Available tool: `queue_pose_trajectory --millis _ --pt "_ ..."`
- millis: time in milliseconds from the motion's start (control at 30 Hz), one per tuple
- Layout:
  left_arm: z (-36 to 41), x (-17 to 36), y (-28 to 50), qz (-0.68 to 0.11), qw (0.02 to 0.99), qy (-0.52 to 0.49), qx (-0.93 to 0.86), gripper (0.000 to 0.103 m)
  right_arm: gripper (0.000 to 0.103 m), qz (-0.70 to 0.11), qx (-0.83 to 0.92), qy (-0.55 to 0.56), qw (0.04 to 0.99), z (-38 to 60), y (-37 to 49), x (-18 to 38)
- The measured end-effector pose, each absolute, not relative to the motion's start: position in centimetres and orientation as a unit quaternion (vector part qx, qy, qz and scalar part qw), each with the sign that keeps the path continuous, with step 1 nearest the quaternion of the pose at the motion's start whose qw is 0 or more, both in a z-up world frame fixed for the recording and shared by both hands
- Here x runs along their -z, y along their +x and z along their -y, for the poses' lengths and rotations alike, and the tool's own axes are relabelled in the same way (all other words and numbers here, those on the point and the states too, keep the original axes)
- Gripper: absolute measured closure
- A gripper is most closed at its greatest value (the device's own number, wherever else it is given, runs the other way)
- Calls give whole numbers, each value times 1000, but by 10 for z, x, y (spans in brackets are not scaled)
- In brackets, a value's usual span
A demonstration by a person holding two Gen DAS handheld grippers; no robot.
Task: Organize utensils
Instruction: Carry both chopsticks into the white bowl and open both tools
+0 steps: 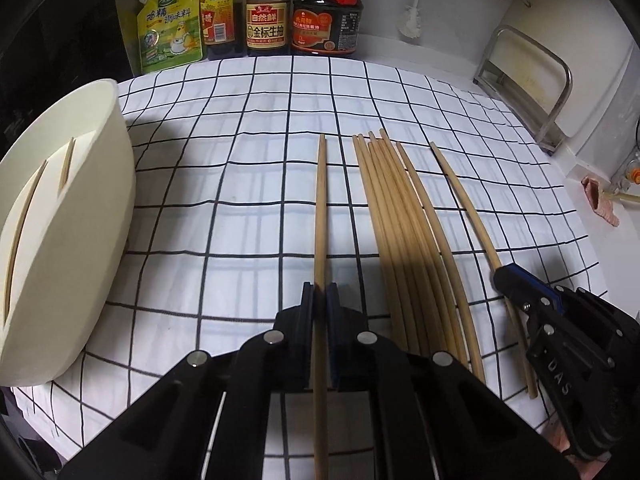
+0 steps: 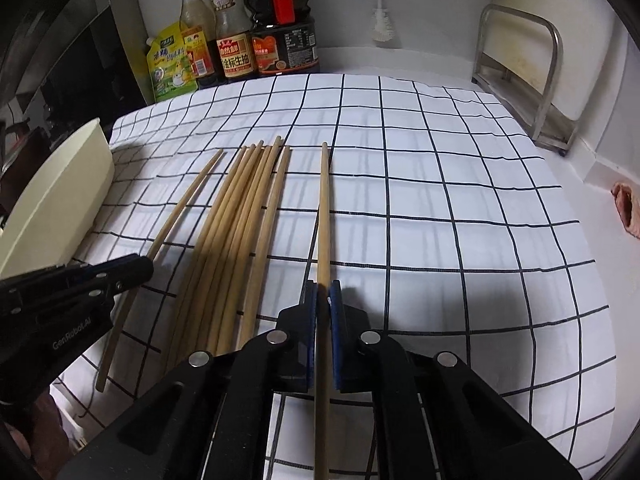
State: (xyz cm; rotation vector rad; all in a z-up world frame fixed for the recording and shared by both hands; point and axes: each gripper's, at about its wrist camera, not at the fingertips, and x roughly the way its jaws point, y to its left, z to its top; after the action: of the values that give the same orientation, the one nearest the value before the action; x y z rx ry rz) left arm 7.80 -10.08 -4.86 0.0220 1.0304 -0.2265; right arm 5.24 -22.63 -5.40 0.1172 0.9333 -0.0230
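Several wooden chopsticks lie side by side on the checked cloth; they also show in the right wrist view. My left gripper is shut on one chopstick at the left of the pile. My right gripper is shut on another chopstick at the right of the pile. The right gripper also shows in the left wrist view, and the left gripper in the right wrist view. A cream holder with two chopsticks in it stands at the left.
Sauce bottles and a yellow seasoning pouch stand at the back by the wall. A metal rack stands at the back right. A pink object lies off the cloth at the right.
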Motion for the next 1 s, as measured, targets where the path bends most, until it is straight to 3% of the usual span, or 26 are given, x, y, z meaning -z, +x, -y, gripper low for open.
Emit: queue_pose_trajectory --millis 400,733,1000 --pt "60 -8 52 -443 885 -30 140 96 97 -397 -18 90 913 189 32 -5" --pt "-55 -49 60 -395 914 -64 64 96 97 -369 -118 82 918 88 85 -40" --pt "-136 -40 76 -403 911 -85 -6 96 97 -391 -196 59 898 -5 139 -34"
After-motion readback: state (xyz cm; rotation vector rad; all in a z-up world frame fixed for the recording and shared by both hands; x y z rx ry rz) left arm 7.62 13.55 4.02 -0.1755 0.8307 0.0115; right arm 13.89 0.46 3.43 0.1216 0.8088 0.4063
